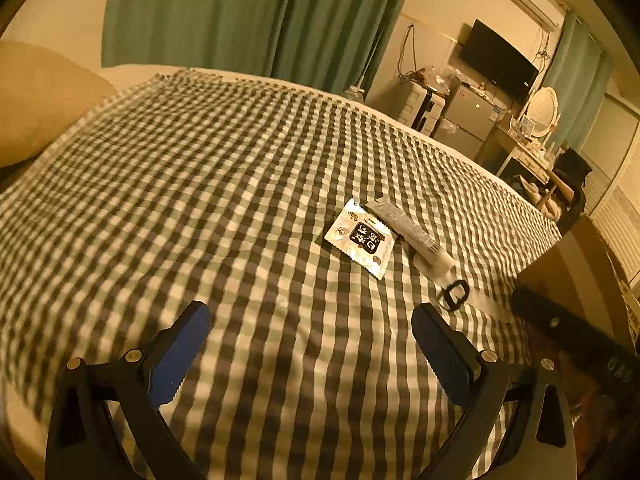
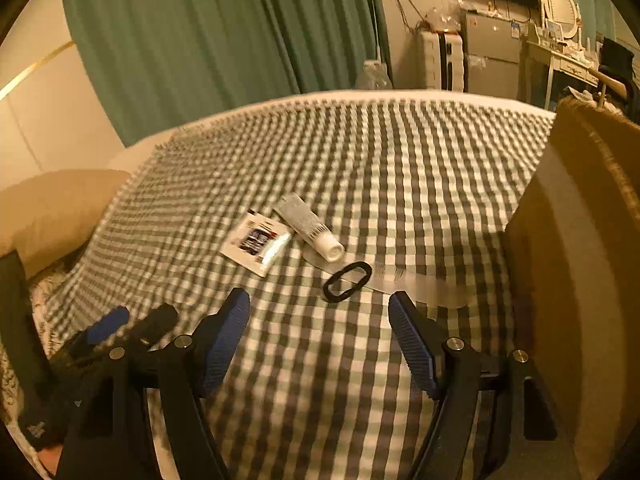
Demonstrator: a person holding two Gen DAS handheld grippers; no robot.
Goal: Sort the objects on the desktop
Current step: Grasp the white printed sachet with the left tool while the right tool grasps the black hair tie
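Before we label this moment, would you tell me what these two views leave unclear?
- Cardboard box: right wrist view, cut by the right edge; its inside is unseen.
- Sachet: print too small and blurred in both views.
- Tube: label unreadable, motion blur.
- Clear strip under the black ring: right wrist view, blurred; cannot tell what it is.

Glossy foil sachet (image 1: 360,237) (crinkled) on matt woven checked cloth (image 1: 240,184).
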